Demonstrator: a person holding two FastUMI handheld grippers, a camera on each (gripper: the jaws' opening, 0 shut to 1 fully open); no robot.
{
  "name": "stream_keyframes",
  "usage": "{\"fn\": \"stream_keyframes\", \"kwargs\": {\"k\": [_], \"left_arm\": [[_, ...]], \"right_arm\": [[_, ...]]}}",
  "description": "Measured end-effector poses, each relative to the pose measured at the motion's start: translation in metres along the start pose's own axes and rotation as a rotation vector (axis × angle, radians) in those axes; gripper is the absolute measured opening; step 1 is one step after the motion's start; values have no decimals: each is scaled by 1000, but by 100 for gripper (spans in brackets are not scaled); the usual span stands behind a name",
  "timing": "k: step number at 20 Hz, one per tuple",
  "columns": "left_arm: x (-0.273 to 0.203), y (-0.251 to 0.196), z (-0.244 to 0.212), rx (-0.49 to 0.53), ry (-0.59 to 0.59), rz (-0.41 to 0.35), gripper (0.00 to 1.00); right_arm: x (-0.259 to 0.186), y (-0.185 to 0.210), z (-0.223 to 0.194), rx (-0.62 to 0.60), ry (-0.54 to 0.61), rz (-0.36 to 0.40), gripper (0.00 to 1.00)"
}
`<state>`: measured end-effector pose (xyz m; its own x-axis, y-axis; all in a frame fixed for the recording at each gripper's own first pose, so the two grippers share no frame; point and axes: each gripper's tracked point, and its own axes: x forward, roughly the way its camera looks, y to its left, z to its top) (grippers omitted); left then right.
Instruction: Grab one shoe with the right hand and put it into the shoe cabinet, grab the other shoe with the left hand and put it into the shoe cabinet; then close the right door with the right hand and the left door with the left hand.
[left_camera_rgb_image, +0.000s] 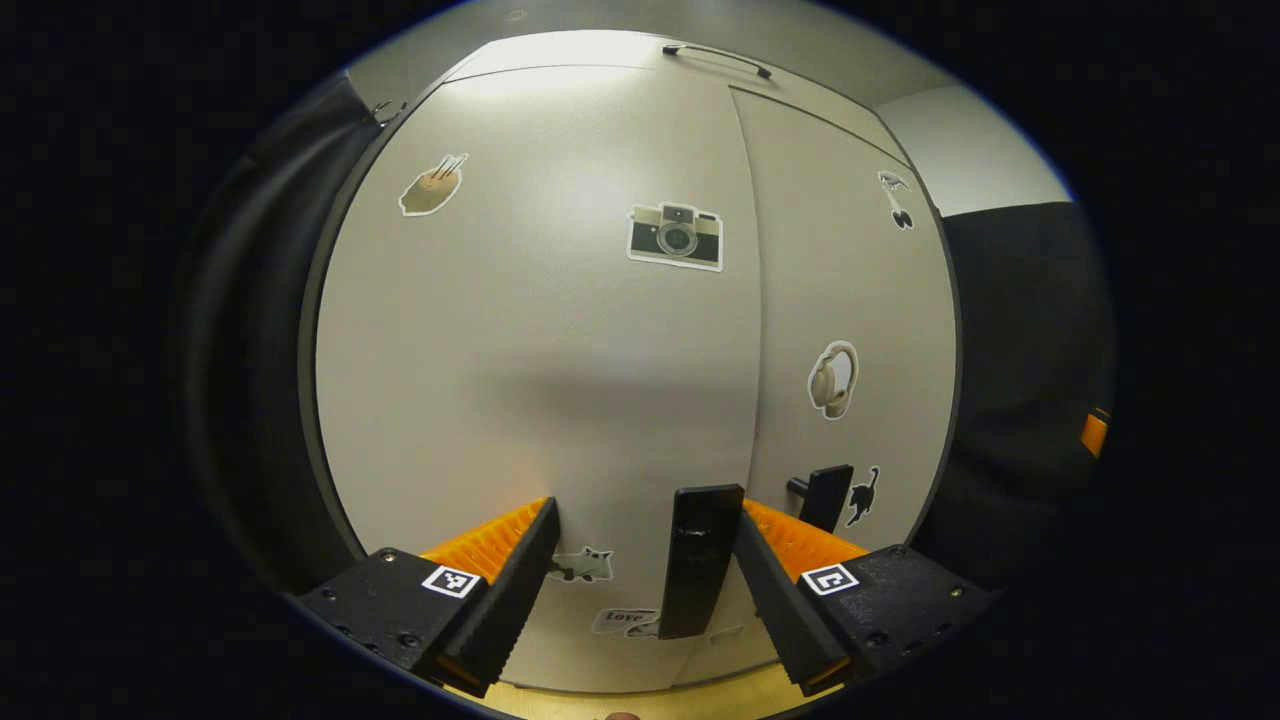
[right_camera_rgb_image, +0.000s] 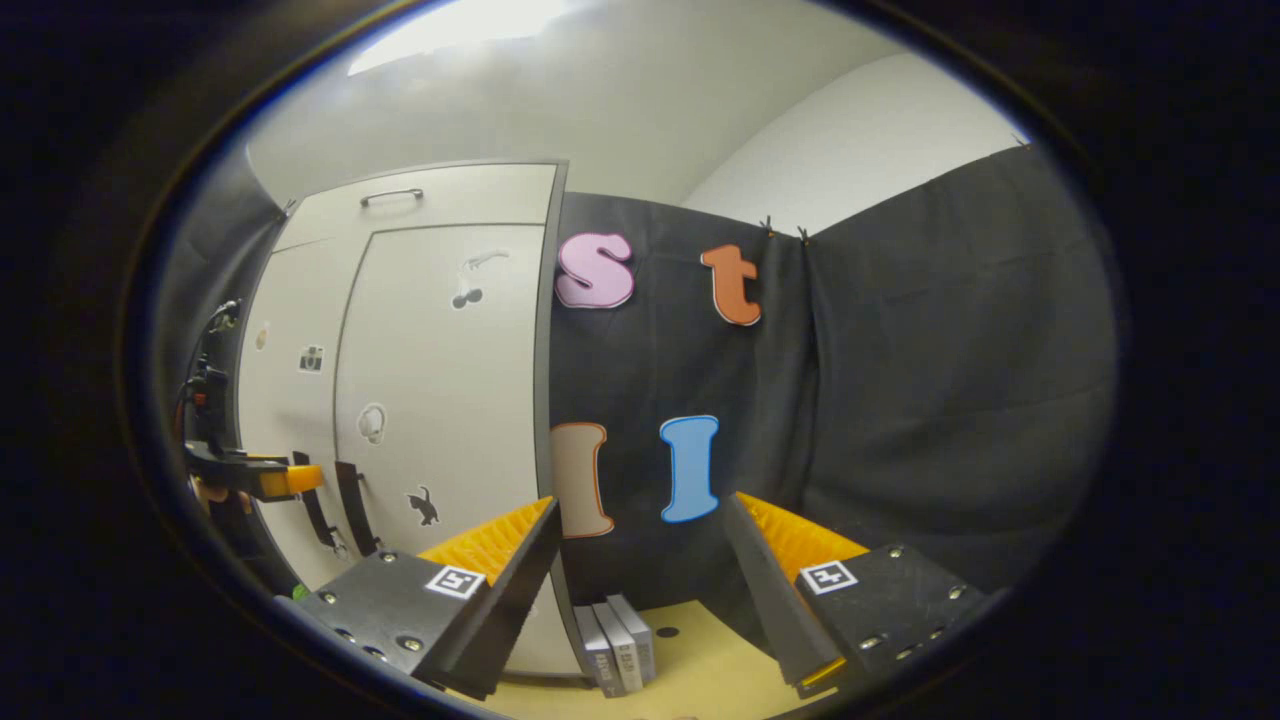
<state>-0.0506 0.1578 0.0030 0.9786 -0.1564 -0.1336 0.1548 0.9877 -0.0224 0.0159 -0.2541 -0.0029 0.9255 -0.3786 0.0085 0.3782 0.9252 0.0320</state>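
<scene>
The left gripper hung apart by the left door's handle; a flat, steady push would seat it flush.

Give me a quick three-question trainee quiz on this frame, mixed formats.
1. True or false: both doors of the shoe cabinet look closed.
2. Multiple choice: in the left gripper view, the sticker nearest the top of the seam between the doors is A) a camera sticker, B) a bicycle, C) a teapot.
3. Short answer: what stands on the floor by the cabinet's right side in the right gripper view?

Key
1. True. The left door and right door sit flush; the left gripper is open around the left door handle, without pressing it.
2. A.
3. A row of books; the right gripper is open.
</scene>
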Motion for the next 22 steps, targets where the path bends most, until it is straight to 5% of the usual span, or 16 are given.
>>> {"fn": "stream_keyframes", "kwargs": {"k": [10, 22], "left_arm": [[-12, -4, 3, -6, 17, -21, 100], [-168, 34, 67, 56, -73, 77, 99]], "right_arm": [[-9, 19, 3, 18, 13, 52, 98], [-35, 121, 23, 102, 22, 257, 98]]}}
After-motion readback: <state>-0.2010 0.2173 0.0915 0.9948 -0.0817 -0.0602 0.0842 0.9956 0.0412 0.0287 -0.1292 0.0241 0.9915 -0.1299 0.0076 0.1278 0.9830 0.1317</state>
